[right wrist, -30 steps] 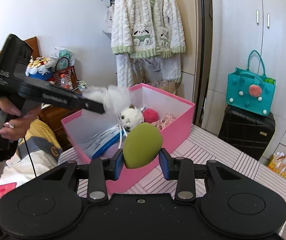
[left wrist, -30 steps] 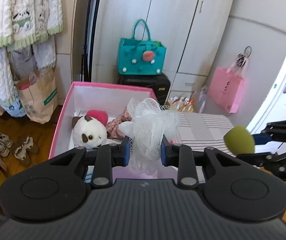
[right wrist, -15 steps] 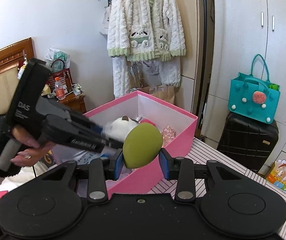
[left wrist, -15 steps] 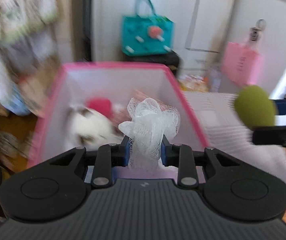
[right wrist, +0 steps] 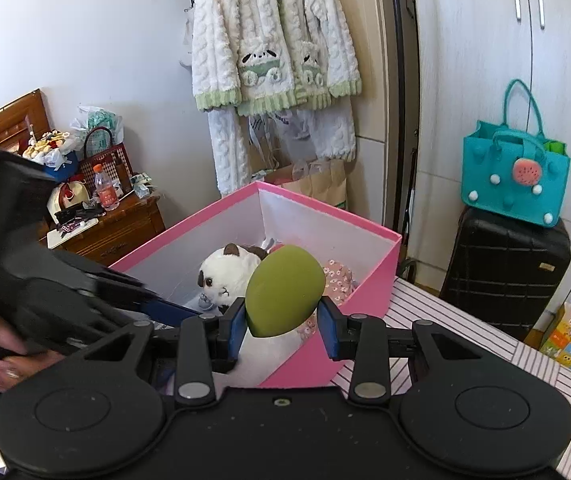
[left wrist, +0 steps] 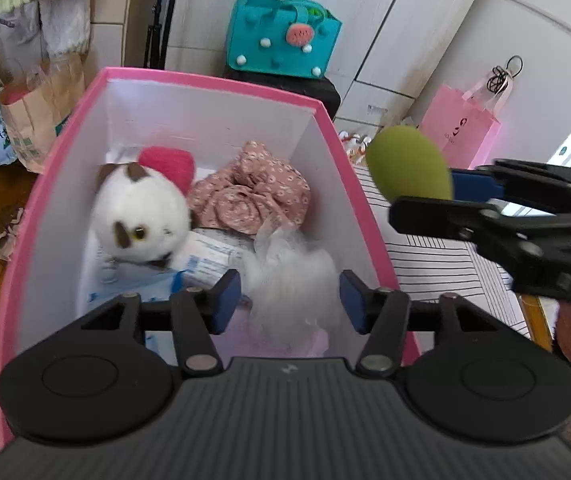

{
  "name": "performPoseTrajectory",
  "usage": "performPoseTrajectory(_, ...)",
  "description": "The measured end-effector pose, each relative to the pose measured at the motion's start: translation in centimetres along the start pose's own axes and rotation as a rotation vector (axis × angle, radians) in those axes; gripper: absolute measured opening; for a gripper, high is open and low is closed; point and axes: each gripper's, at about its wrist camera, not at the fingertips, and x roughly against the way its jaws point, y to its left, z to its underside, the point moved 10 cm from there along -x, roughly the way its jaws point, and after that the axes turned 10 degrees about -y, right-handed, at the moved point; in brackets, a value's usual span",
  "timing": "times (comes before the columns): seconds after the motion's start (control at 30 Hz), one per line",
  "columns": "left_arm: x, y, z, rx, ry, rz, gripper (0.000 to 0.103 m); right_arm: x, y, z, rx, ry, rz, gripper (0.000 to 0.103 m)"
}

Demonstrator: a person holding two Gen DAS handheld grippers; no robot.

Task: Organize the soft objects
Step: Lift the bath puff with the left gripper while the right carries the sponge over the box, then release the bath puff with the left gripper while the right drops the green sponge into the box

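Right wrist view takes in a bedroom: pale wardrobe doors (right wrist: 485,80), a white wall, a fluffy white cardigan (right wrist: 273,40) on a hanger, a wooden nightstand (right wrist: 117,232) crowded with small things too cluttered to name, and a black suitcase (right wrist: 505,268) carrying a teal bag (right wrist: 515,176). On the striped tablecloth (right wrist: 465,332) stands the pink box (right wrist: 369,280), holding a white plush toy (left wrist: 141,216), a floral fabric bundle (left wrist: 249,196) and papers partly buried underneath. The left gripper (left wrist: 290,294) hangs over the box, its jaws just opened and clear of the white mesh pouf (left wrist: 293,280), which shows blurred between and below them. The right gripper (right wrist: 281,326) pinches the green sponge (right wrist: 283,290) above the box's near edge.
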Motion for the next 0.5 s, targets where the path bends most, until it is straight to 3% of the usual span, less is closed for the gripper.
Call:
performPoseTrajectory(0.23, 3.0, 2.5, -0.6, -0.011, -0.072, -0.084, 0.061, -2.3, 1.6, 0.4, 0.010, 0.036, -0.052, 0.043)
performPoseTrajectory(0.5, 4.4, 3.9, -0.6, 0.015, -0.089, -0.129, 0.064, -6.1, 2.4, 1.4, -0.011, 0.109, -0.049, 0.045)
